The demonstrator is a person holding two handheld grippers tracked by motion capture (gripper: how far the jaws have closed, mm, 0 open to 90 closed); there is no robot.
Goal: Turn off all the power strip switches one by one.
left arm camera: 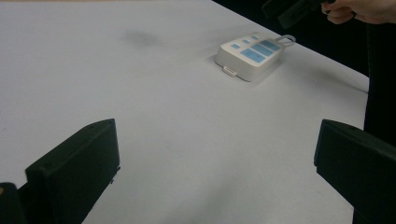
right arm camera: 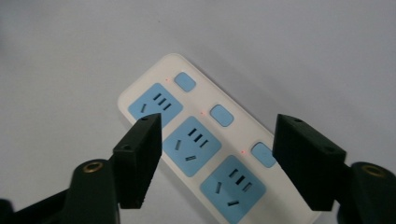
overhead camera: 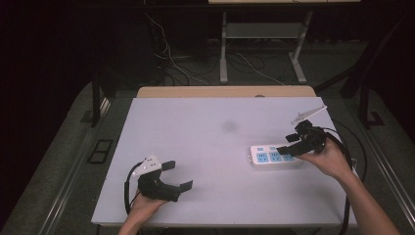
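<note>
Lying beneath right tongs (right arm camera: 217, 161): power strip (right arm camera: 205, 140)

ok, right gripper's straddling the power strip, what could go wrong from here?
1. The right gripper has its fingers either side of the power strip without touching; closing off-centre could skew or slide it on the smooth table.
2. The strip lies near the table's right edge, so a push could send it off.
</note>
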